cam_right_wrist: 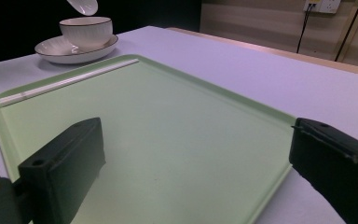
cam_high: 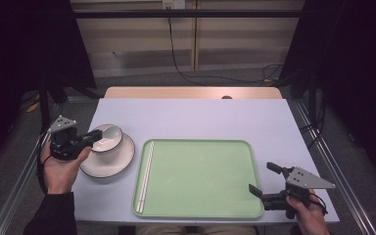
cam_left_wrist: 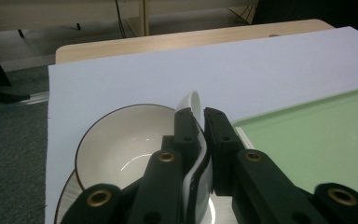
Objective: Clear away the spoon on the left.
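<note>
Your left gripper (cam_left_wrist: 196, 122) is clenched on the white ceramic spoon (cam_left_wrist: 192, 103), lifted just above the white dark-rimmed bowl (cam_high: 108, 136) below it. The green plastic tray (cam_high: 200, 178) ahead of your released right gripper (cam_high: 265, 179) holds just white chopsticks (cam_high: 146, 175); placing remains.

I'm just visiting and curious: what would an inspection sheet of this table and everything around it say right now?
Surface: pale table top, wooden edge at the far side.
Job's things: white spoon held over a dark-rimmed bowl, which sits on a plate; white chopsticks lie along the left side of the green tray.
Clutter: nothing seen.
Grippers: left tool shut on the spoon's handle; right tool open, empty, at the tray's right edge.
Cables: black cables hang from a wall socket and run over the floor behind the table.
Surroundings: dark curtains either side, grey floor, metal rails beside the table.
</note>
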{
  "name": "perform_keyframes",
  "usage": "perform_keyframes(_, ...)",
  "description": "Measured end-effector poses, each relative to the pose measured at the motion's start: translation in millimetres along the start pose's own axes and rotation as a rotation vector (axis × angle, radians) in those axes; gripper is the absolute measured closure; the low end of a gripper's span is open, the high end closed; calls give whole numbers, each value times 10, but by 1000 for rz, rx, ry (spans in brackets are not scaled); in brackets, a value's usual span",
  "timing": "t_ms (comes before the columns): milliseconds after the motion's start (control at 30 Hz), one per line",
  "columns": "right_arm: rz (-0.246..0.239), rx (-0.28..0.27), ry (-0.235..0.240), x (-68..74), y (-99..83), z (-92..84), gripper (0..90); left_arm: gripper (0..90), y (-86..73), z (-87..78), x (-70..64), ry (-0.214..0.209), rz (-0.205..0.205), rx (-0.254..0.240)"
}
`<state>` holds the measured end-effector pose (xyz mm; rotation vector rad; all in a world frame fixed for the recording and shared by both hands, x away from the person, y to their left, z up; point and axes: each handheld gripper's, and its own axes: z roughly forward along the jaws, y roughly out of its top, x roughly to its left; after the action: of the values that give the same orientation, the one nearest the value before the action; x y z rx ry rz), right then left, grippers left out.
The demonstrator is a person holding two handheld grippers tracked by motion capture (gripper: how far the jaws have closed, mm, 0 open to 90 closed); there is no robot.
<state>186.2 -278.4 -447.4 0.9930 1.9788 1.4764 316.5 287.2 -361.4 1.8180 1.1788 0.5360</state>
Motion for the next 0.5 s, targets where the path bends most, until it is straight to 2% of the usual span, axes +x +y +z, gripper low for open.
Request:
perform_keyframes(167, 3, -2, 0, 2, 1, -1, 31, 843, 10, 9, -48, -10, -4, -11)
perform_keyframes(300, -1, -1, 2, 1, 0, 2, 31, 844, 28, 24, -113, -23, 11, -11)
perform_keyframes(400, -2, -1, -1, 1, -1, 2, 31, 843, 35, 66, -186, -36, 40, 2)
perform_keyframes(500, -4, -1, -2, 0, -1, 3, 31, 843, 33, 96, -230, -45, 42, 3)
